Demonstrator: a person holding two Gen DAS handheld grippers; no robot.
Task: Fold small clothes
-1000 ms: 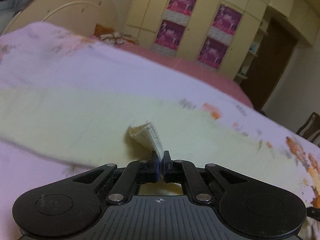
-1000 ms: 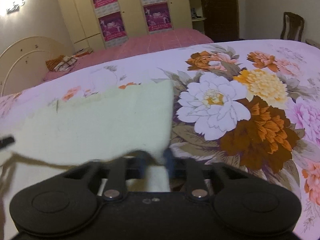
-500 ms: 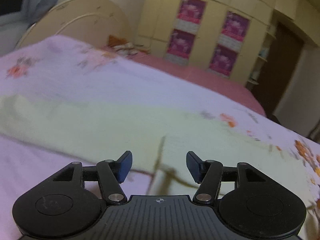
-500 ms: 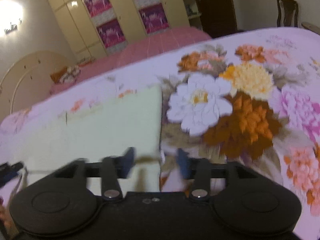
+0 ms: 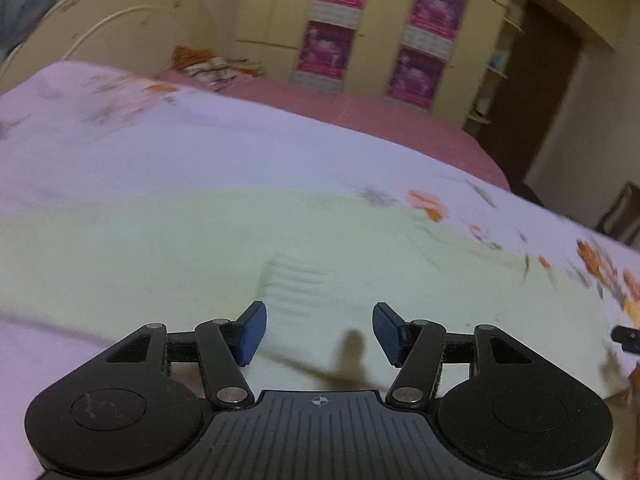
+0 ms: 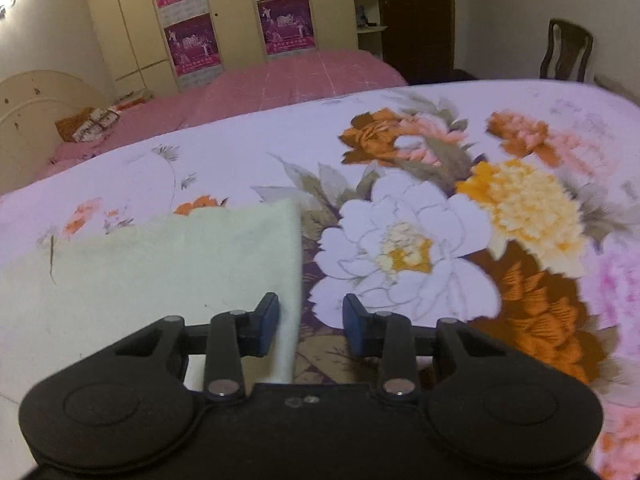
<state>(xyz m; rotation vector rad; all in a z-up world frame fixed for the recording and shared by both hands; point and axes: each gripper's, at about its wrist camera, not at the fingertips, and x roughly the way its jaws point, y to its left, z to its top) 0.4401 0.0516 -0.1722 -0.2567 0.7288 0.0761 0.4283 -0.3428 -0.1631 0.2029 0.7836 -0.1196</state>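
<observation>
A pale yellow-green cloth (image 5: 168,248) lies flat on the floral bedspread (image 5: 160,148). In the left wrist view my left gripper (image 5: 319,334) is open and empty just above the cloth's near edge. In the right wrist view the cloth (image 6: 160,264) fills the left half, its right edge running down between the fingers. My right gripper (image 6: 309,330) is open and empty over that right edge, with the bedspread's big flowers (image 6: 404,248) to the right.
A second bed with a pink cover (image 6: 280,80) lies beyond. A cream headboard (image 5: 120,28) and wardrobes with pink posters (image 5: 332,40) stand at the back. A dark chair (image 6: 566,54) stands at the far right. The right gripper's tip (image 5: 626,338) shows at the left view's right edge.
Both grippers were shut on the cloth a second ago. Both have opened and let it go, and the cloth now lies flat on the bed.
</observation>
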